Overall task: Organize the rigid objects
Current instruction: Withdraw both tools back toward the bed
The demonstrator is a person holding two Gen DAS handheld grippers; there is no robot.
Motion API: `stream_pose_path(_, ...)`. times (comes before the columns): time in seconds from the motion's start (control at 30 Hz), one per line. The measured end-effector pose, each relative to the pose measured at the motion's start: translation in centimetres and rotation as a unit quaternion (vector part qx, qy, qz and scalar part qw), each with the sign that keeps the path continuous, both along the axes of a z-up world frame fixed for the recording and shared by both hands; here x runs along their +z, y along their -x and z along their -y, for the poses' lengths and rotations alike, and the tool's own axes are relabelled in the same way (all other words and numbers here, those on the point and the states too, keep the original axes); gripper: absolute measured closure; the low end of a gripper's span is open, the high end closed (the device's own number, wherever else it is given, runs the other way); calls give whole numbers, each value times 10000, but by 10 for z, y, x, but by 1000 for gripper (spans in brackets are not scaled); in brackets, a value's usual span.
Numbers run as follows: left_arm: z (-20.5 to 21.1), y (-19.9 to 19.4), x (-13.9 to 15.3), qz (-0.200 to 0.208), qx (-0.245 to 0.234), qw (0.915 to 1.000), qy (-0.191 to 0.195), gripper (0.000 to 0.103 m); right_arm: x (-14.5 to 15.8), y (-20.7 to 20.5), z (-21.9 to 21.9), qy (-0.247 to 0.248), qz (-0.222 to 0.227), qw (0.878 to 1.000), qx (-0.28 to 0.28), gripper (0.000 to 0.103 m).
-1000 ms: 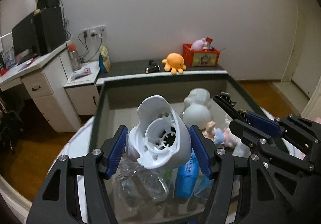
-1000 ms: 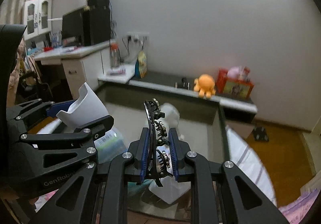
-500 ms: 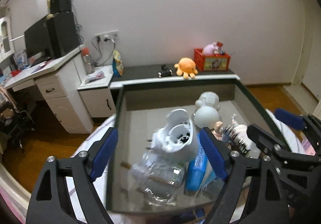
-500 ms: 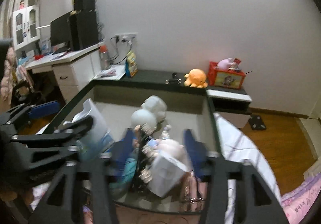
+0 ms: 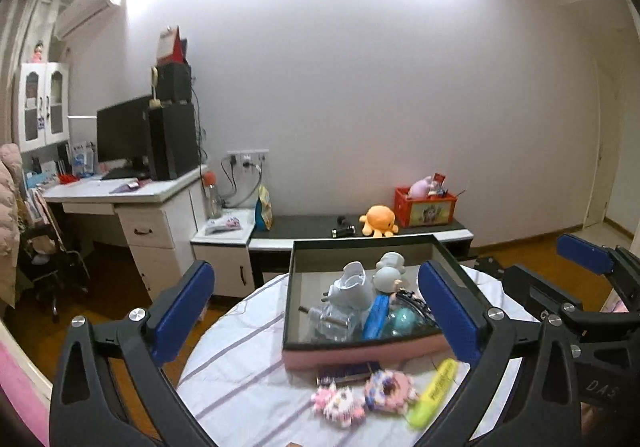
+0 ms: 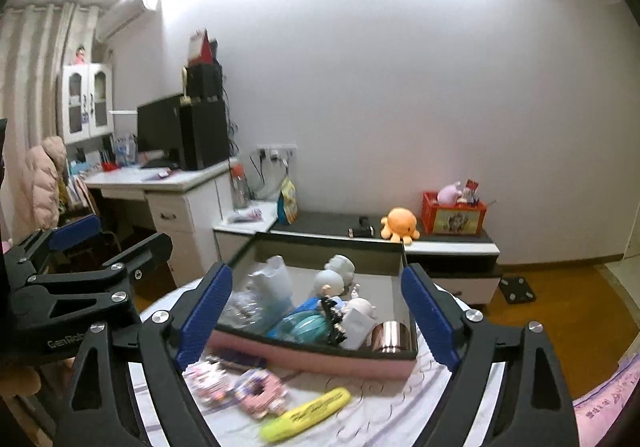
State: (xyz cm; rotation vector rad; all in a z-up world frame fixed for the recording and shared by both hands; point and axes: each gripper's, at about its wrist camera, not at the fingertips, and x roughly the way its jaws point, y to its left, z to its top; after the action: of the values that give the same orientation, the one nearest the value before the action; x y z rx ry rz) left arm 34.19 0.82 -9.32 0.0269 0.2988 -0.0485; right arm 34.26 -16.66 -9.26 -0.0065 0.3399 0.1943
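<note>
Hovering above the table, my left gripper (image 5: 316,315) and right gripper (image 6: 316,321) are both opening, nothing between the jaws. The box (image 5: 356,351) holds the white housing (image 5: 352,289); next I judge the yellow highlighter (image 6: 306,415) needs a low, square approach.

Pale lettering on the black left tool (image 6: 72,243), at the left edge of the right wrist view, reads roughly "GenRobo". The letters "DAS" show on the right tool (image 5: 592,259) at the lower right of the left wrist view. The yellow highlighter (image 6: 306,413) carries print too blurred to read.
</note>
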Motion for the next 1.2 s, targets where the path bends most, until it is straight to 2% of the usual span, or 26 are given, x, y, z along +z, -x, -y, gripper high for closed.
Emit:
stream_pose_path(0.2, 5, 79, -1, 662, 339, 9967, -314, 0, -3, 63, -3, 56, 371, 9993, -53, 14)
stream_pose_path(0.37, 5, 106, -9, 746, 328, 9961, -331, 0, -10, 95, -4, 121, 507, 9985, -162, 14)
stream_pose_path(0.67, 11, 121, -15, 693, 212, 9969, -305, 0, -16, 121, -2, 118, 602, 9975, -352, 14)
stream_pose_path(0.97, 13, 109, -26, 462, 146, 9985, -236, 0, -25, 118, -1, 158, 408, 9981, -443, 14)
stream_pose_path(1.1, 10, 99, -38, 253, 91, 9995, -158, 0, -35, 109, 0, 142, 257, 9987, -421, 14)
stream_pose_path(1.2, 0, 86, -55, -130, -47, 9999, 38, 0, -48, 97, -1, 105, 12, 9993, -357, 14)
